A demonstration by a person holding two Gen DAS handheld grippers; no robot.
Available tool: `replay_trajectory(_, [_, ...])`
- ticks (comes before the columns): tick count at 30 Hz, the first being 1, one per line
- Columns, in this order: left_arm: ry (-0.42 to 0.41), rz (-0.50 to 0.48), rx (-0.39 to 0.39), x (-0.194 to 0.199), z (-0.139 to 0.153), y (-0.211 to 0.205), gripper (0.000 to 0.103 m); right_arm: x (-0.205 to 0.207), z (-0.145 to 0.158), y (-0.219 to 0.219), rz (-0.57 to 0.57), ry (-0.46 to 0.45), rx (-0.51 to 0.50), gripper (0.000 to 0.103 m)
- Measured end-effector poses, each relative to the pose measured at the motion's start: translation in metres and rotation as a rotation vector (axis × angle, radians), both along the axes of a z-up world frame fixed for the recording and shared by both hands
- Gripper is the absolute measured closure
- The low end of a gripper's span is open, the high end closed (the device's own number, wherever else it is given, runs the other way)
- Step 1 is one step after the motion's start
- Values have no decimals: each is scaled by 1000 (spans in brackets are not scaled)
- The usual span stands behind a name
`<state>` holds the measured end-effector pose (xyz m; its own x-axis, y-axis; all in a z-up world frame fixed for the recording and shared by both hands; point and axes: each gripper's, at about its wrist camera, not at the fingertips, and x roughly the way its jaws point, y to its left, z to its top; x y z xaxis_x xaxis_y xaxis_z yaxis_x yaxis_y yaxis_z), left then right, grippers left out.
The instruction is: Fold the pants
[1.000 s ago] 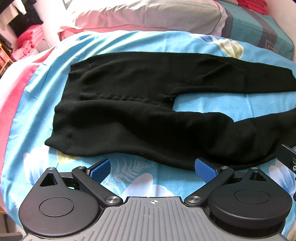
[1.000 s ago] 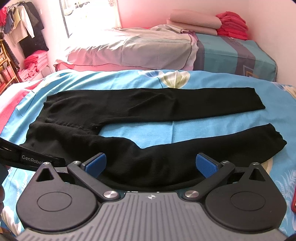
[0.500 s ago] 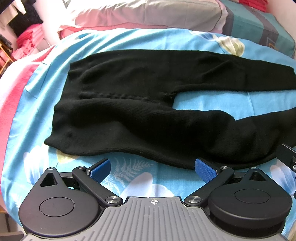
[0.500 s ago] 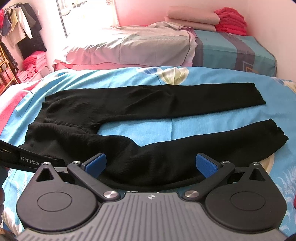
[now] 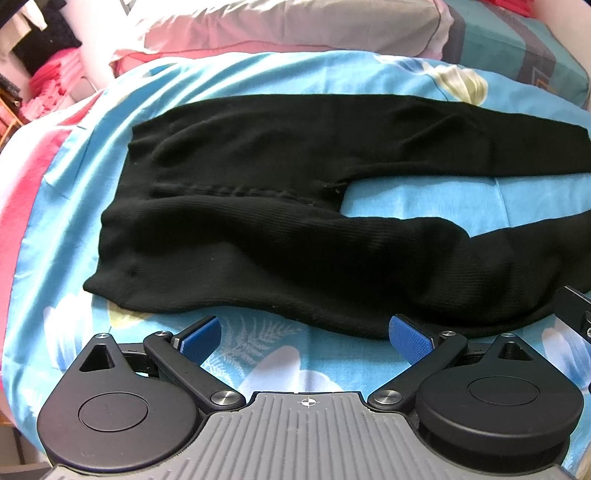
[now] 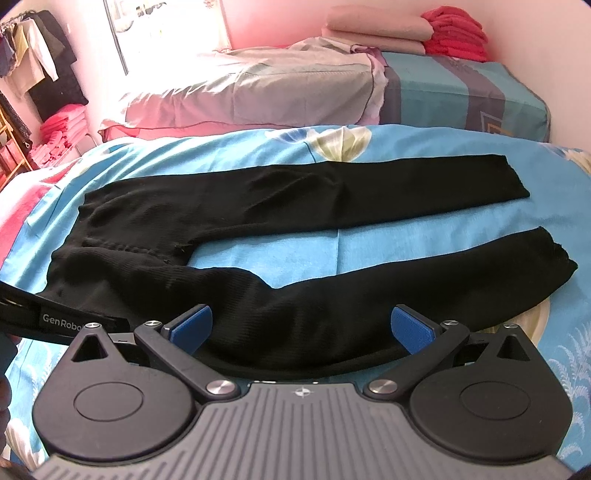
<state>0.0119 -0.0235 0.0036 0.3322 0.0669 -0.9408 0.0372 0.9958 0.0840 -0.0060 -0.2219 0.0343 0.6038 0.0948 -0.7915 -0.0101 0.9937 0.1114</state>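
Nudged forward a hair since a second ago, mostly on the right side: sitting a touch further over the fabric now, otherwise same setup. Left gripper (image 5: 306, 336) spread wide, nothing pinched, parked just short of the pants' near edge over bare sheet. Right gripper (image 6: 301, 324) equally wide and equally empty, but already hanging over the near leg (image 6: 406, 288), with black cloth filling the gap between the blue pads (image 6: 190, 323); can't tell whether touching or just above. Looks like lining up to grab that near edge at two spots, one toward the waist, one further down the leg, so as to flip it over onto the far leg (image 6: 369, 192). Just a guess, though. Pants (image 5: 277, 229) laid flat lengthwise, waistband (image 5: 118, 206) to the left, cuffs off to the right, legs splayed in a narrow V with blue showing between. No fold made yet, so basically step one. Soft ribbed knit by the look of it, so probably floppy and prone to bunching if lifted unevenly. Underneath, a blue floral bedsheet (image 5: 424, 206), pretty smooth. Further back, a second bed (image 6: 258, 96) with a grey-pink cover, red folded clothes (image 6: 454, 33) stacked at its head, hanging clothes (image 6: 40, 55) far left, pink walls.
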Motion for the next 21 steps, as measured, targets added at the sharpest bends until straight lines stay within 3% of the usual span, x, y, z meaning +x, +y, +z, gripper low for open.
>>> replay_trajectory(17, [0,-26,2,7,-5,-10,0,2,-7,-8,-21,17,22,0])
replay_trajectory(21, [-42,5,-4,21,-10,5,0,0,-23,-21,-26,27,70,0])
